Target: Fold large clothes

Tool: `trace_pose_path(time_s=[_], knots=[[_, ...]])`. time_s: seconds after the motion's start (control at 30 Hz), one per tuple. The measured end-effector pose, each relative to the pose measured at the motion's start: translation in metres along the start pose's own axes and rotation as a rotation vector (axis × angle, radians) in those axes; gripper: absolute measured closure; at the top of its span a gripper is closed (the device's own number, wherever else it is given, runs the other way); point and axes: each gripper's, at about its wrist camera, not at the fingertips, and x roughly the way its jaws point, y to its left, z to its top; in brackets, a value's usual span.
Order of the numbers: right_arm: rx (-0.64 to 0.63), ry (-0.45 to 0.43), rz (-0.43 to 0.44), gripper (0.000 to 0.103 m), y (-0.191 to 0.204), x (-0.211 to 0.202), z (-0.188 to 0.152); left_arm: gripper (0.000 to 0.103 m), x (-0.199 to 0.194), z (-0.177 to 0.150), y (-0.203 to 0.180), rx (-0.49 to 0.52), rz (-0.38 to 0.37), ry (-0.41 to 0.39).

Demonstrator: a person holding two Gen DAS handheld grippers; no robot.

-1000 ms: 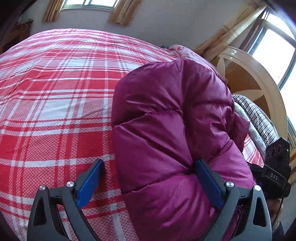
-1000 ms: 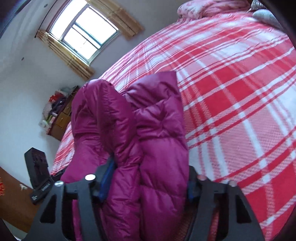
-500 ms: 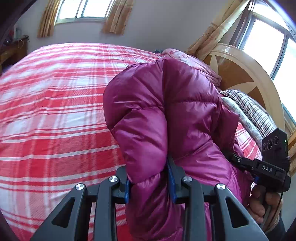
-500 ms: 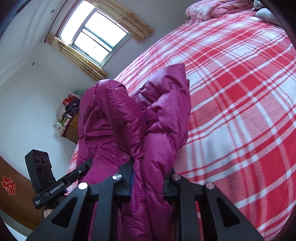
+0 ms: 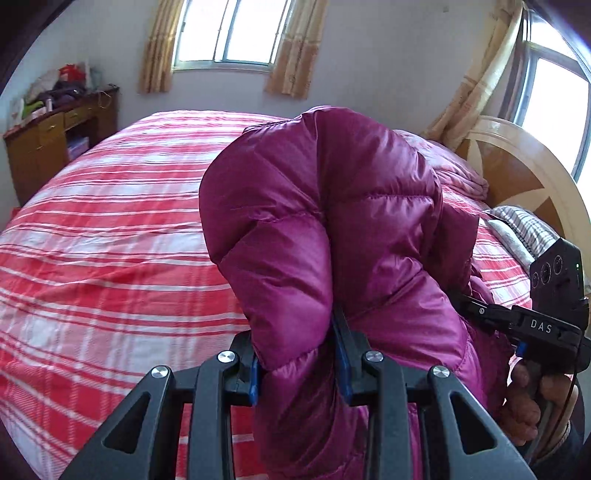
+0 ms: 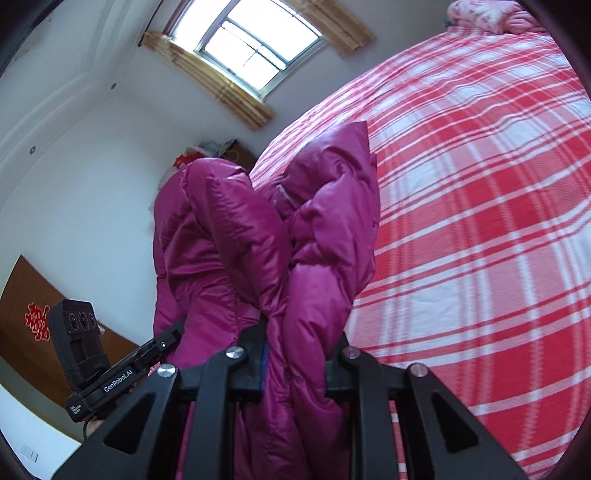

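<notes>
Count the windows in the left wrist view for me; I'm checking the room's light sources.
2. One window sits in the far wall beyond the bed; a second window is at the right edge, above the wooden headboard. Others may be out of frame.

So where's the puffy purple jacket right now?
The purple jacket fills the middle of both wrist views, pinched by the left gripper and the right gripper, above the red plaid bed.

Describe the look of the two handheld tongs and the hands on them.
Both tongs, left and right, are matte black frames with triangular cutouts, silver rivets and blue pads. One black camera body reads "DAS", the other "GenRobot.AI". A bare right hand with a cable grips one handle.
</notes>
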Motion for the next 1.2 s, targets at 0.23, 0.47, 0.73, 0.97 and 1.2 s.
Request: trace_pose_path(time_s=[0.23,0.47,0.73,0.97,1.2], knots=[[-0.054,0.068,0.04,0.081,0.027,0.053,0.005,0.071,-0.022,-0.01,0.038,-0.045,0.087,-0.03],[-0.105,0.131,0.065,0.081,0.044,0.101,0.012,0.071,-0.042,-0.021,0.078,-0.094,0.147,-0.049],[-0.143,0.191,0.081,0.081,0.057,0.141,0.014,0.071,-0.053,-0.027,0.11,-0.137,0.191,-0.052],[-0.16,0.226,0.088,0.081,0.057,0.152,0.007,0.072,-0.059,-0.033,0.129,-0.162,0.208,-0.053],[-0.165,0.254,0.067,0.081,0.059,0.166,0.01,0.072,-0.053,-0.039,0.139,-0.16,0.227,-0.037]])
